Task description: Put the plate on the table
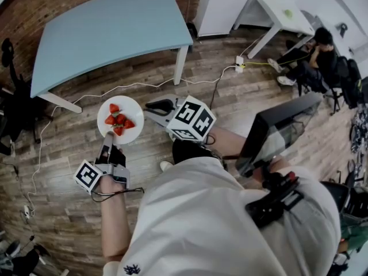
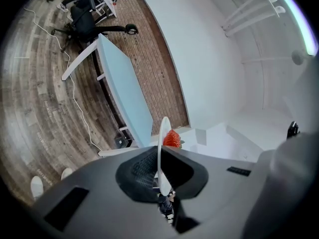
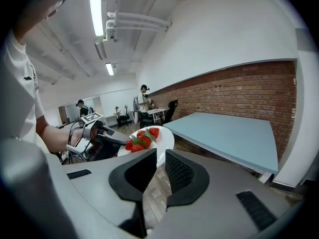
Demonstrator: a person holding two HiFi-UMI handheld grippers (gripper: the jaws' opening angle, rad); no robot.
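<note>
A white plate [image 1: 131, 132] carrying several strawberries [image 1: 118, 119] hangs level above the wooden floor, just in front of the light blue table [image 1: 109, 27]. My left gripper [image 1: 109, 137] is shut on the plate's near rim. In the left gripper view the plate [image 2: 160, 151] shows edge-on between the jaws, with one strawberry [image 2: 172, 139] beside it. My right gripper [image 1: 150, 106] is open and empty, just right of the plate and not touching it. The right gripper view looks past that gripper [image 3: 159, 171] to the plate [image 3: 163, 139], the strawberries [image 3: 141, 139] and the table [image 3: 229, 133].
A white cable [image 1: 144, 85] runs across the floor to a power strip [image 1: 240, 62]. A black office chair [image 1: 11, 96] stands at the left. A white table [image 1: 276, 13] and a seated person [image 1: 319, 50] are at the back right. A dark screen [image 1: 282, 125] sits near my right side.
</note>
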